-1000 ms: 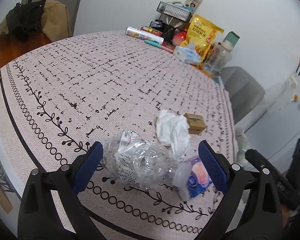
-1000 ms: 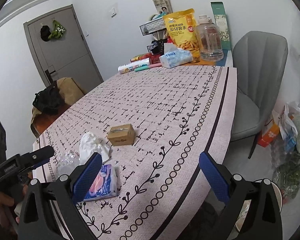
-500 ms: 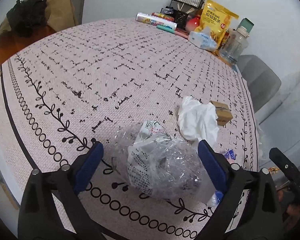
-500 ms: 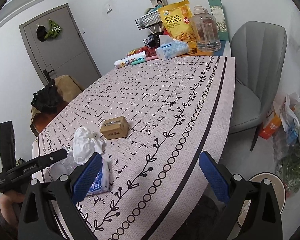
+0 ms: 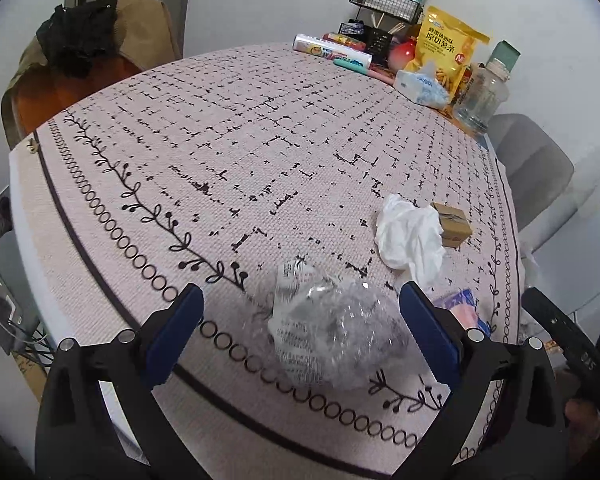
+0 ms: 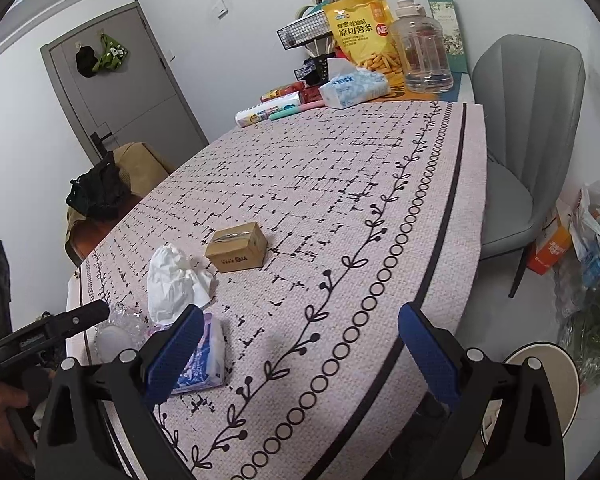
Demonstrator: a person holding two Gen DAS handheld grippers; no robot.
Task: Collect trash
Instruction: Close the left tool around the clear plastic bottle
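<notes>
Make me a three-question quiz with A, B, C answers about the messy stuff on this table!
1. Where is the small brown cardboard box?
A. Beside the crumpled white tissue
B. On the grey chair
C. Inside the wire basket

2. What colour are the pads on the left gripper fingers?
A. Red
B. Blue
C. Yellow

3. What is the crushed clear plastic bottle doing?
A. Standing upright
B. Hanging in the air
C. Lying on the patterned tablecloth between open fingers

Answers: 1 A, the box sits right next to the tissue. 2 B, both pads look blue. 3 C, the bottle rests flattened on the cloth with the fingers spread on either side.
</notes>
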